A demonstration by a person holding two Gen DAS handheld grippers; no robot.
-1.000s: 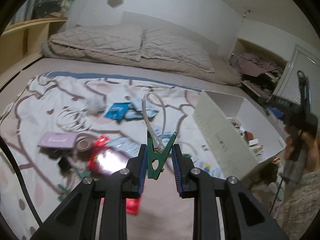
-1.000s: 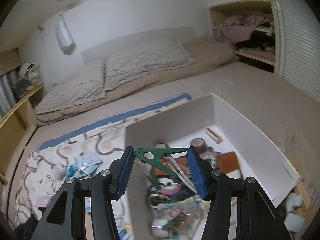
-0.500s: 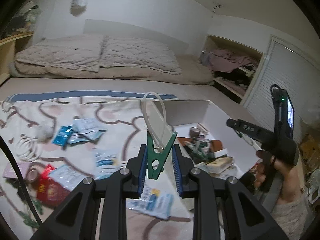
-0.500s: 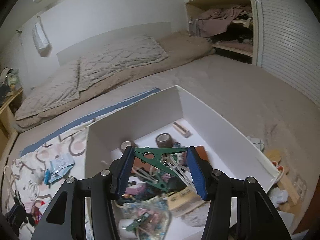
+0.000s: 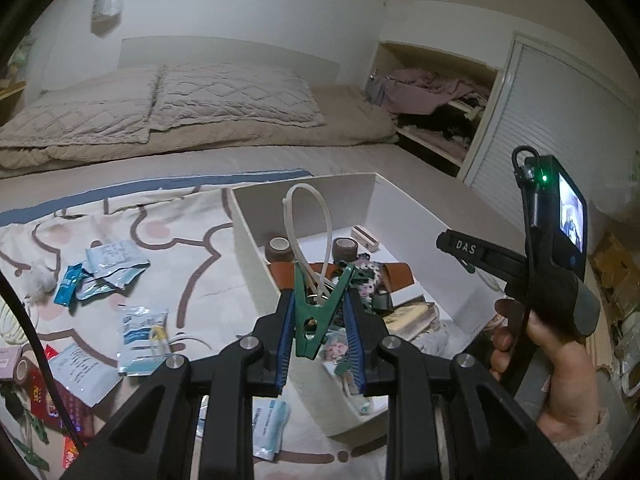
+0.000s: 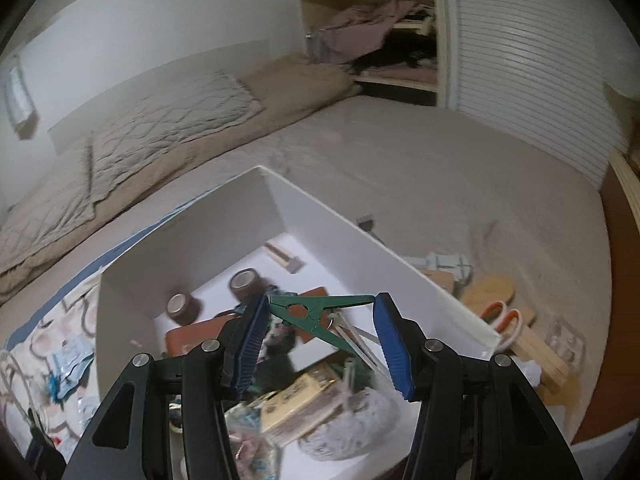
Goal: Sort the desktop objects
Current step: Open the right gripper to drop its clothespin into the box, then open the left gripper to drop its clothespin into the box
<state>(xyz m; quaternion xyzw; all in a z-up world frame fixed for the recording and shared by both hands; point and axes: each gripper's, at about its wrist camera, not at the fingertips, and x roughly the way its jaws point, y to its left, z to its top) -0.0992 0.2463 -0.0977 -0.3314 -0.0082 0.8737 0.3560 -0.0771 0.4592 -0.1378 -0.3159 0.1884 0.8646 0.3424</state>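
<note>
My left gripper [image 5: 320, 316] is shut on an upright green clip [image 5: 314, 322] that pinches a looped white cable tie [image 5: 310, 224]. It hangs over the near left wall of the white box [image 5: 256, 256]. My right gripper [image 6: 318, 314] is shut on a second green clip [image 6: 320, 312], held crosswise between the blue pads, with white ties [image 6: 356, 340] trailing from it. That clip hangs above the box's inside [image 6: 360, 248]. In the left wrist view a hand [image 5: 560, 344] holds the right gripper's handle to the right of the box.
Tape rolls [image 6: 244, 282], a brown wallet [image 6: 192, 336], a wooden block [image 6: 286, 258] and other small items lie in the box. Sachets [image 5: 138, 328] are scattered on the patterned blanket [image 5: 192, 232] to its left. Orange-handled scissors [image 6: 504, 320] and wooden pieces lie outside its right wall.
The left gripper has swung right from above the blanket's clutter to the box's edge, clip still held. The right gripper has shifted further over the box and slightly lower, still holding its clip.
</note>
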